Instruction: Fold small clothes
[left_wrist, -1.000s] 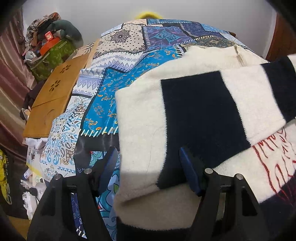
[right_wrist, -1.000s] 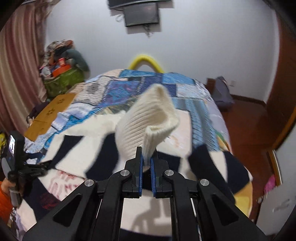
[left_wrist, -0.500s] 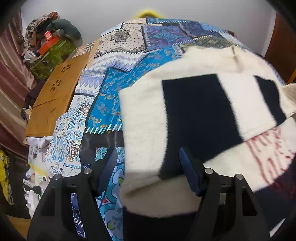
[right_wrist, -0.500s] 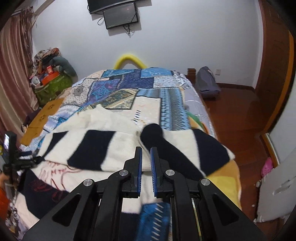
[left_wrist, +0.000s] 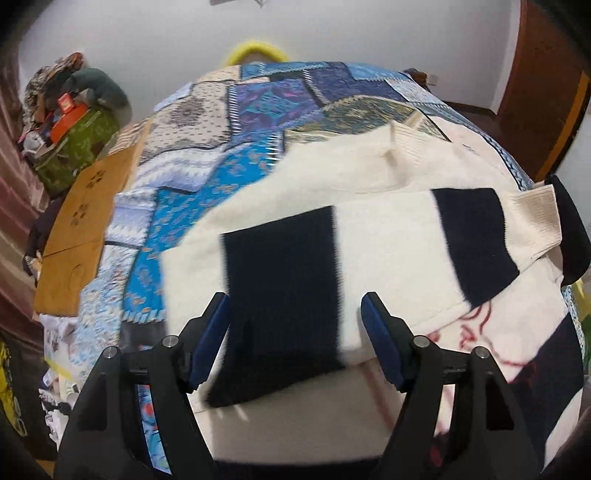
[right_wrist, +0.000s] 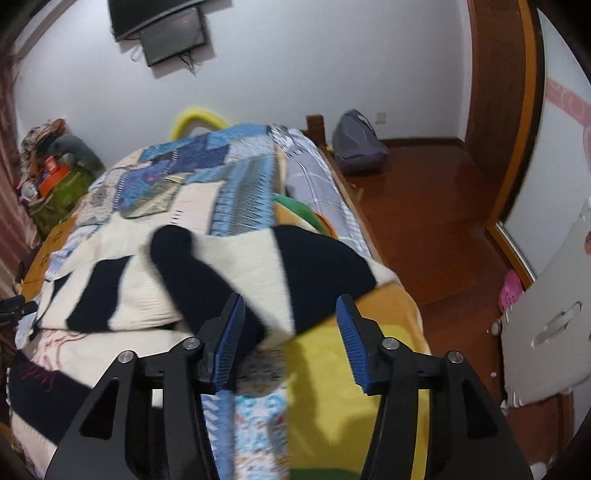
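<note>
A cream sweater with wide dark navy stripes (left_wrist: 384, 236) lies spread on the bed, one sleeve folded across its body. My left gripper (left_wrist: 295, 332) is open and empty, just above the sweater's near left part. In the right wrist view the sweater (right_wrist: 236, 266) lies on the bed's right side, its dark sleeve (right_wrist: 192, 269) laid over it. My right gripper (right_wrist: 290, 334) is open and empty, held above the sweater's right edge.
The bed has a blue patchwork quilt (left_wrist: 258, 110) and a yellow blanket (right_wrist: 332, 387) at the near right. A wooden board (left_wrist: 81, 221) lies on the bed's left side. Bags are piled by the left wall (left_wrist: 70, 125). Wooden floor (right_wrist: 424, 206) lies right of the bed.
My right gripper carried the sleeve across the sweater, opened and let it go, then drew back to the right. My left gripper stayed open and rose a little.
</note>
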